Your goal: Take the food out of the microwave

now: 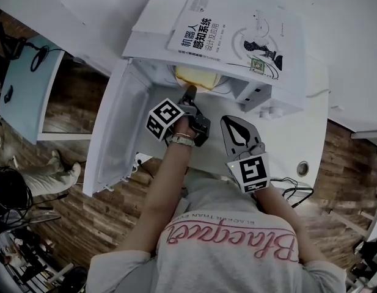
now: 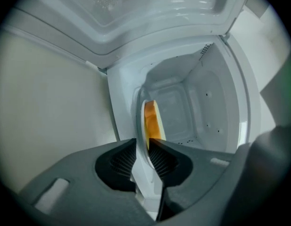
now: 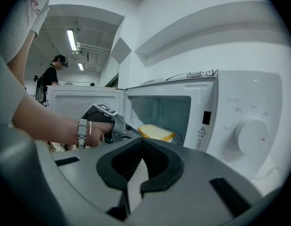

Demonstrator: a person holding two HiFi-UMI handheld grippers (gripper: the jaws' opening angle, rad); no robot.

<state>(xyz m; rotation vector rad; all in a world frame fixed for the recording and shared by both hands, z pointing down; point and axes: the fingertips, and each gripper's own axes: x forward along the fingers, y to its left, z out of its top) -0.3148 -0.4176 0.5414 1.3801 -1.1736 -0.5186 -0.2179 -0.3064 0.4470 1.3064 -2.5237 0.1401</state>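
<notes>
Bread slice (image 1: 197,77) on plate (image 2: 141,173), upper centre, just beyond left gripper (image 1: 189,95), clamped on plate's near rim; right gripper (image 1: 234,122) lower right, closed empty, farther back.

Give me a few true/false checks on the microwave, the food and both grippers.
1. The microwave has its door open. True.
2. The left gripper is shut on the rim of the plate. True.
3. The right gripper holds the bread. False: its jaws are together on nothing, outside the microwave; the bread sits inside.
4. Nothing lies on top of the microwave. False: a book lies there.
</notes>
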